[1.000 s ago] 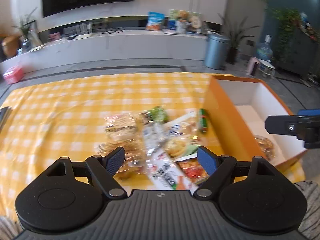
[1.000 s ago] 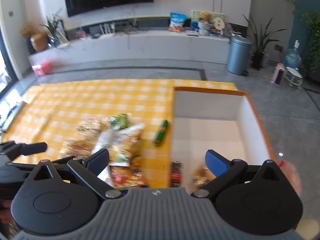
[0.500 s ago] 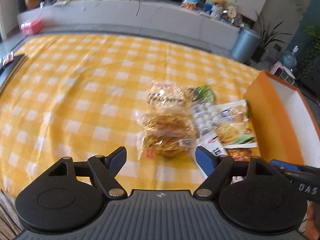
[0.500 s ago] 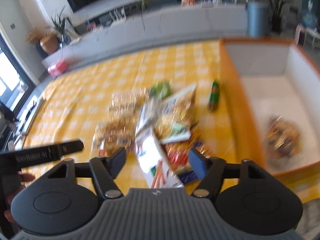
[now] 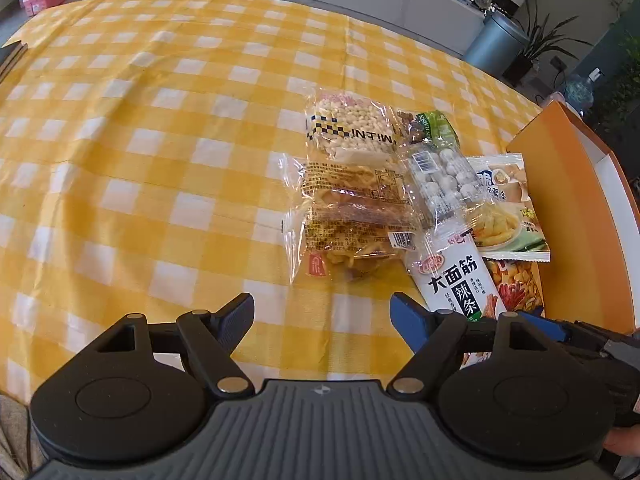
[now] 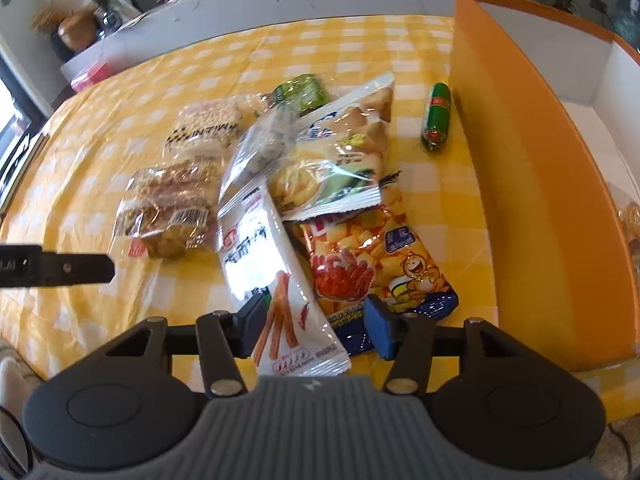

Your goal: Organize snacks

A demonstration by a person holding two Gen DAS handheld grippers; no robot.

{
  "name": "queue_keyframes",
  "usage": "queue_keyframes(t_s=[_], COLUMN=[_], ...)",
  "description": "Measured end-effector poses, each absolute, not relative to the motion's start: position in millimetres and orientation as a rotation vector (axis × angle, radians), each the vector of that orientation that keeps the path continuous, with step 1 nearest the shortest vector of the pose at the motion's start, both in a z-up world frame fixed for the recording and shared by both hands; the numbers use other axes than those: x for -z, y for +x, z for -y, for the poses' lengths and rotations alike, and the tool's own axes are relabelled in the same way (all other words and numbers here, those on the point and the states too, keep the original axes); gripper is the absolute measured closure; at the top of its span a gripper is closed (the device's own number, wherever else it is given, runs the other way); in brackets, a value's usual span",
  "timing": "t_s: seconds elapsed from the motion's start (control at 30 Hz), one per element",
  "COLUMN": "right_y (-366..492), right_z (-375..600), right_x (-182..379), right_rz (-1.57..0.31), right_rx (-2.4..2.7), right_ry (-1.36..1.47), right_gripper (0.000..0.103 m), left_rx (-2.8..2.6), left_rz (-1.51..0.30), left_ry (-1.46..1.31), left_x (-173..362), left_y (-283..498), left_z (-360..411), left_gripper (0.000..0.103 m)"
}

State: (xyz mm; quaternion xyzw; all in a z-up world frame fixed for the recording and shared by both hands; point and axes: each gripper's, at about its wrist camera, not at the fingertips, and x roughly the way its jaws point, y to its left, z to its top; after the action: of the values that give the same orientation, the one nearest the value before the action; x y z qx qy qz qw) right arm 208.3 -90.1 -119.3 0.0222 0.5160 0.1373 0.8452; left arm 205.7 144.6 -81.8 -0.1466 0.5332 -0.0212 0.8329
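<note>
Snacks [image 5: 404, 200] lie piled near the bench's [image 5: 140, 140] right edge, beside my box [image 6: 520, 184]. Both hand-held grippers hover low, jaws apart: right [image 6: 314, 320] straddling the white packet [image 6: 276, 276], left [image 5: 322, 318] empty.

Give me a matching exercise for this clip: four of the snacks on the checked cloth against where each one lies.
Things:
1. green sausage stick
2. white spicy-strip packet
3. clear puffed-rice bar pack
4. orange and blue crab-print chip bag

Places:
A. between the right claw fingers
B. alone beside the orange box wall
C. far left of the pile
D. partly under the pale yellow-green packet

Pairs: 1-B, 2-A, 3-C, 4-D
</note>
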Motion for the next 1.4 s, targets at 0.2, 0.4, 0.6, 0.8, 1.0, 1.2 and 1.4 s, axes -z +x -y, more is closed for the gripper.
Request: queue_keyframes(t_s=[0.2,0.4,0.6,0.8,1.0,1.2,1.4], right_y=[207,211,219,221,209,174,166], right_z=[93,91,104,109,97,51,35], right_x=[123,143,159,167,142,92,96], right_rz=[-1.097,-1.117,-1.091,-1.112,-1.1,-0.938,-0.943], right_rx=[-0.43,-0.568,-0.618,-0.565,-0.521,-0.357,-0.381], right_ry=[0.168,0.333,0.529,0.58,0.389,-0.153,-0.283], right_gripper=[0.055,0.063,0.06,0.091,0.093,0.096,0.095], left_rx=[0.059,0.054,0.046,0.053,0.048,0.05,0.07], left_rz=[-1.148,-1.152,-1.161,-1.157,-1.152,-1.174,-1.159], left_ry=[-0.305,-0.327,-0.351,-0.367,-0.379,-0.384,-0.407], left_x=[88,90,93,92,91,94,91], left_y=[206,205,205,203,202,203,200], left_z=[-144,-149,-153,-155,-157,-157,-160], left_gripper=[0.012,0.012,0.012,0.012,0.012,0.012,0.012])
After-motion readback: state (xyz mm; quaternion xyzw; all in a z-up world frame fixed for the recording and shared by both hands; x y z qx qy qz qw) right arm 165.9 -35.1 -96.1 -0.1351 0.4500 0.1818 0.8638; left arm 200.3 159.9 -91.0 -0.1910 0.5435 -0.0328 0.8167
